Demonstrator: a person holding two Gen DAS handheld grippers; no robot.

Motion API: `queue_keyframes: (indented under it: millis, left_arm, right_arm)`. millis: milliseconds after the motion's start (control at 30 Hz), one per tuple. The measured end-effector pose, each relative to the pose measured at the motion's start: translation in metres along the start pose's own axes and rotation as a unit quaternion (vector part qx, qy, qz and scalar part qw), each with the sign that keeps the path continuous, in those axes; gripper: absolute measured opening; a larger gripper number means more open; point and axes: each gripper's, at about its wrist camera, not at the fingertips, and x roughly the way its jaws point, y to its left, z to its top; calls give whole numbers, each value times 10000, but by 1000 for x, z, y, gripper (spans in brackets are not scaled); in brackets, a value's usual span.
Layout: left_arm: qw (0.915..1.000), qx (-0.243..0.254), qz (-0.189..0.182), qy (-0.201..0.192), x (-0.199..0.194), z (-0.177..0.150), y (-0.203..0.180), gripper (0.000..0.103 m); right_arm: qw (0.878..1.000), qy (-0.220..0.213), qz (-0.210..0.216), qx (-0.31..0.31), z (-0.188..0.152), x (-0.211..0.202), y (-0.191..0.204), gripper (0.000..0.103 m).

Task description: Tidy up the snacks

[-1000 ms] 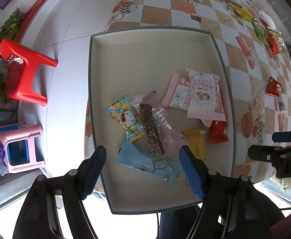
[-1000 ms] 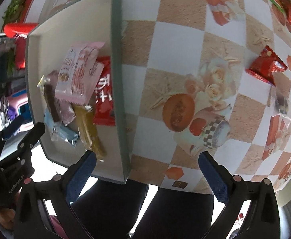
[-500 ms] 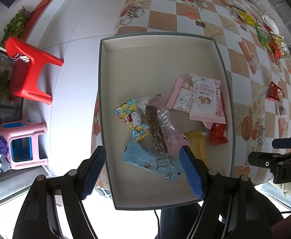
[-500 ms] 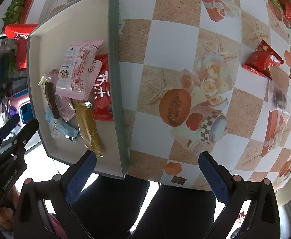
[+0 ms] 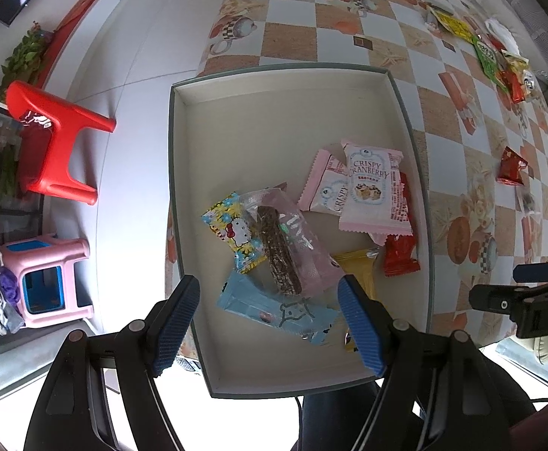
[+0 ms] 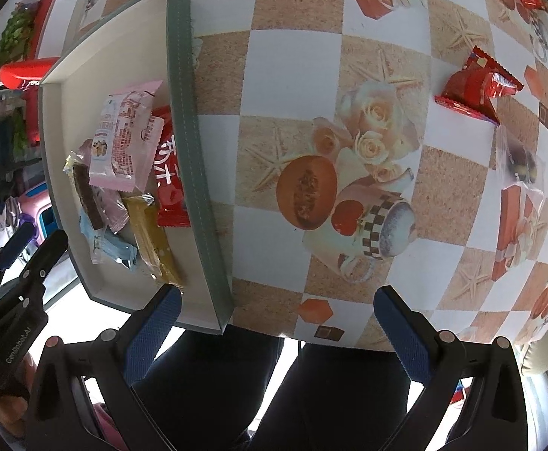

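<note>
A grey-rimmed shallow box [image 5: 285,112] [image 6: 183,120] lies at the table's near left corner. It holds several snack packets: a pink Crispy Cranberry pack [image 5: 373,191], a Hello Kitty pack [image 5: 232,231], a chocolate bar in clear wrap [image 5: 277,251], a light blue pack [image 5: 277,306], a yellow pack [image 6: 153,240] and a red pack [image 6: 170,173]. My left gripper [image 5: 268,323] is open and empty above the box's near end. My right gripper [image 6: 275,334] is open and empty over the table's near edge, right of the box. A red packet [image 6: 474,86] lies loose on the table.
The checked tablecloth [image 6: 304,75] carries more loose snacks at the far right [image 5: 495,56] and a clear-wrapped one [image 6: 521,165]. A red stool [image 5: 52,139] and a pink stool [image 5: 44,278] stand on the floor to the left. The person's legs [image 6: 274,387] are below the table edge.
Both grippers have drawn back and up a little, so the box and table look smaller. The snacks have not moved. Both stay open.
</note>
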Motion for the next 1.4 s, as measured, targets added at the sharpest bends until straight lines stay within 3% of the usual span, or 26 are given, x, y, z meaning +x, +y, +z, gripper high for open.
queue_keyframes:
  millis: [1400]
  left_arm:
    - [9998, 77, -143, 141, 15, 12, 6, 79]
  right_arm:
    - [9995, 68, -22, 302, -3, 3, -15, 103]
